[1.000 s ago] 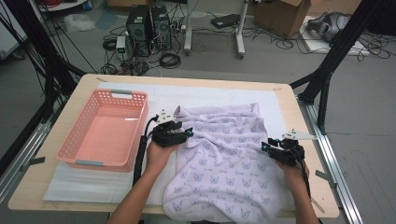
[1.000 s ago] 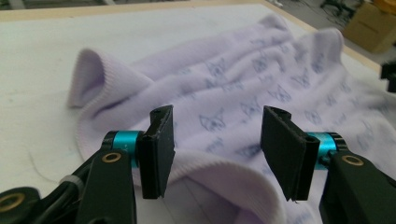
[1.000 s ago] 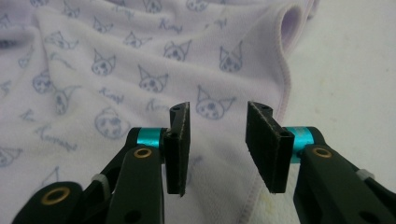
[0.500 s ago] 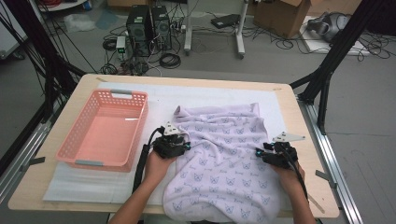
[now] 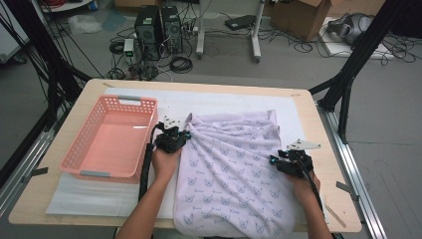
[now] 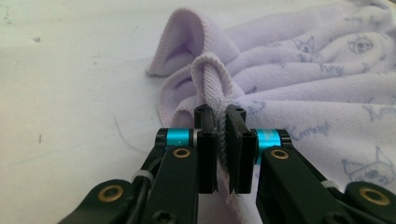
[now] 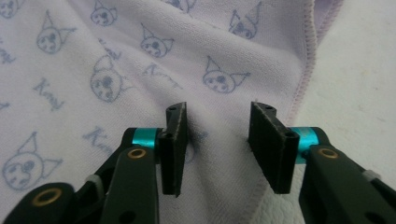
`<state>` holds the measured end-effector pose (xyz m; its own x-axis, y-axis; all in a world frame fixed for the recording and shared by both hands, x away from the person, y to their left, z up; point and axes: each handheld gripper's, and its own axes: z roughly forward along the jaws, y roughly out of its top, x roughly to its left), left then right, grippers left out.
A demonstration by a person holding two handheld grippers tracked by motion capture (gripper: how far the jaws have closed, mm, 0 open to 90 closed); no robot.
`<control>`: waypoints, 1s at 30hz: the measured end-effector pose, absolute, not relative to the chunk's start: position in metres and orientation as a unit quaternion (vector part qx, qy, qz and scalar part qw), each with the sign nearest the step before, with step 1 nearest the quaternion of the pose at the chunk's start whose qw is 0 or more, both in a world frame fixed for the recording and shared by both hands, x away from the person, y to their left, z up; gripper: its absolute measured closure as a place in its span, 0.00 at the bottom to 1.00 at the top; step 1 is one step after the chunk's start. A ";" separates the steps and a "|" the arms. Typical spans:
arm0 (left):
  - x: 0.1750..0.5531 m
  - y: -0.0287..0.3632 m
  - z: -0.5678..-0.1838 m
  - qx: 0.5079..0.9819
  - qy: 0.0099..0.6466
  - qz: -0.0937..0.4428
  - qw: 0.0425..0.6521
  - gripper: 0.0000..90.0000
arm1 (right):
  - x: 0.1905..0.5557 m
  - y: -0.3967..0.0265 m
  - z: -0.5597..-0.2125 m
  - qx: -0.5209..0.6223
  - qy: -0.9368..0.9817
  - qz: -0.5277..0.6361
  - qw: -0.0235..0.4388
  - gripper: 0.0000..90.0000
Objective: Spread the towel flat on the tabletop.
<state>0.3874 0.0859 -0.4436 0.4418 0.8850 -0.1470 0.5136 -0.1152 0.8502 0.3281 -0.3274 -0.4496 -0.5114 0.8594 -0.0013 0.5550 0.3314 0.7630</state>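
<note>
- Currently, the lilac towel [image 5: 234, 169] lies spread on the table [image 5: 308, 107], beside the pink basket [image 5: 112, 139].
- Left claw [image 6: 221, 122]: pressed together, pinching a bunched towel edge.
- Right claw [image 7: 218, 122]: spread, straddling the opposite hem, nothing gripped.
- Step in hand: likely securing both edges.
- Next move: close the right claw on the hem.

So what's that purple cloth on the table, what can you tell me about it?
The pale lilac terry towel printed with small grey cat faces and script lies spread on the white mat, its near end hanging over the table edge. A stitched hem runs along its sides. The left tool pinches its bunched far-left edge, raising folds that fan across it. The right tool stands open over its right hem. The pink basket beside it is apart.
</note>
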 end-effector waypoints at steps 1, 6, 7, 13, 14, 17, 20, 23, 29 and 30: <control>0.388 0.086 -0.444 0.717 0.488 0.205 0.453 0.93 | 0.329 -0.327 -0.450 0.448 0.790 0.366 0.205 0.71; 0.387 0.086 -0.445 0.727 0.477 0.209 0.448 0.91 | 0.339 -0.324 -0.449 0.444 0.789 0.361 0.223 0.97; 0.387 0.085 -0.445 0.726 0.475 0.212 0.449 0.91 | 0.342 -0.325 -0.449 0.448 0.785 0.359 0.230 0.97; 0.394 0.082 -0.449 0.705 0.494 0.227 0.455 0.93 | 0.369 -0.324 -0.443 0.468 0.760 0.348 0.287 0.98; 0.396 0.082 -0.449 0.702 0.497 0.221 0.460 0.93 | 0.373 -0.322 -0.442 0.469 0.758 0.346 0.292 0.98; 0.398 0.081 -0.449 0.700 0.499 0.214 0.463 0.92 | 0.382 -0.319 -0.441 0.470 0.755 0.336 0.309 0.98; 0.396 0.081 -0.448 0.705 0.503 0.187 0.463 0.71 | 0.384 -0.320 -0.444 0.483 0.750 0.334 0.303 0.96; 0.388 0.080 -0.446 0.712 0.494 0.177 0.466 0.54 | 0.379 -0.323 -0.445 0.486 0.749 0.345 0.291 0.81; 0.362 0.079 -0.438 0.733 0.460 0.205 0.458 0.49 | 0.357 -0.337 -0.441 0.485 0.737 0.378 0.280 0.72; 0.359 0.078 -0.436 0.738 0.457 0.205 0.453 0.49 | 0.353 -0.339 -0.441 0.484 0.738 0.380 0.279 0.71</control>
